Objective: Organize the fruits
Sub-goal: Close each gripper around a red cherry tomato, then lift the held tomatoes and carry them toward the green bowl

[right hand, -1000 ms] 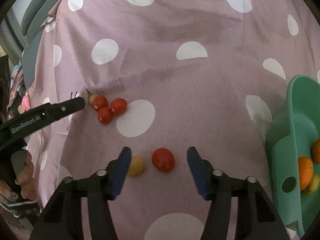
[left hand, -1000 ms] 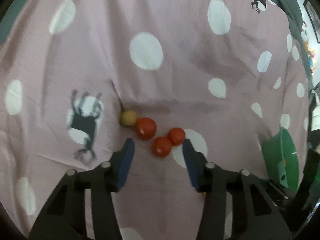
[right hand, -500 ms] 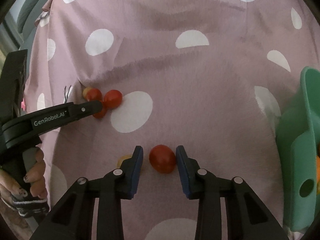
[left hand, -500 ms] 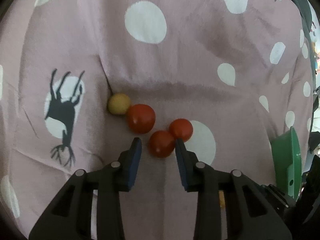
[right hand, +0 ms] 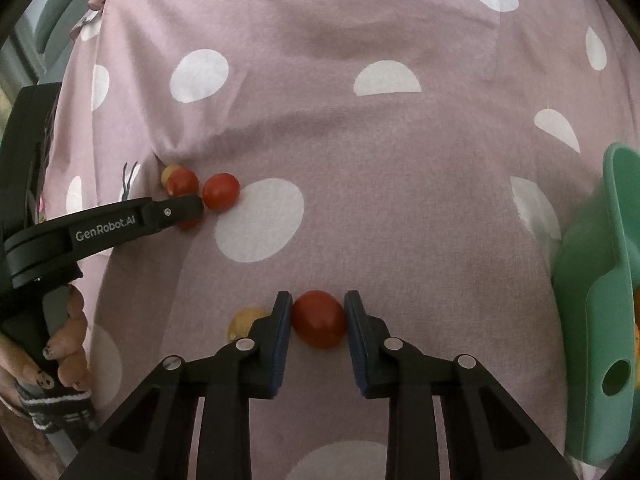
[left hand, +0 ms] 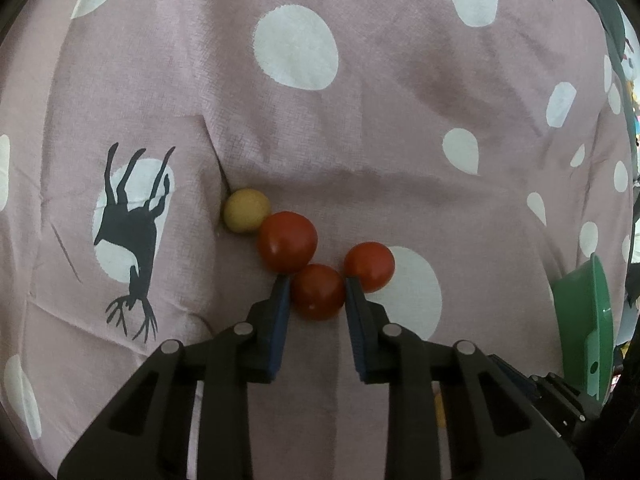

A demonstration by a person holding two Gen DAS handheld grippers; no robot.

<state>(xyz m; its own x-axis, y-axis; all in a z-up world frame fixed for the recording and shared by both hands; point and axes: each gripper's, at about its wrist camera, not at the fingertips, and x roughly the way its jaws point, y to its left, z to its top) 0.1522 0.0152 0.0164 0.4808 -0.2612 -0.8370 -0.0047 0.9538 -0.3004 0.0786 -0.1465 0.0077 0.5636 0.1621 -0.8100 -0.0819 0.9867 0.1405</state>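
- pinching a small round red tomato (left hand: pixel 318 292), the left gripper (left hand: pixel 316 286) has its blue-padded fingers (left hand: pixel 280 304) pressed against the fruit's two sides, low on the mauve cotton cloth with white dots (left hand: pixel 360 120).
- just beyond the left finger sits a larger red tomato (left hand: pixel 287 246), touching the held one; a pale yellow round fruit (left hand: pixel 245 210) touches that larger tomato on its far left, tucked at a fold in the cloth.
- a third red tomato (left hand: pixel 369 266) lies just beyond the right finger, on the edge of a white dot, and seems to touch the held one, though the finger tip blocks that spot.
- the right gripper (right hand: pixel 318 308) is closed on a separate oval red tomato (right hand: pixel 319 318), pads against both its sides, the fruit resting on the cloth.
- a yellow fruit (right hand: pixel 244 320) lies just left of the right gripper's left finger, partly hidden by it.
- a green plastic basket with a round hole in its wall (right hand: pixel 596 340) stands at the right edge, well apart from both tomato groups; something orange shows inside.
- a black deer silhouette print (left hand: pixel 134 232) sits left of the cluster.
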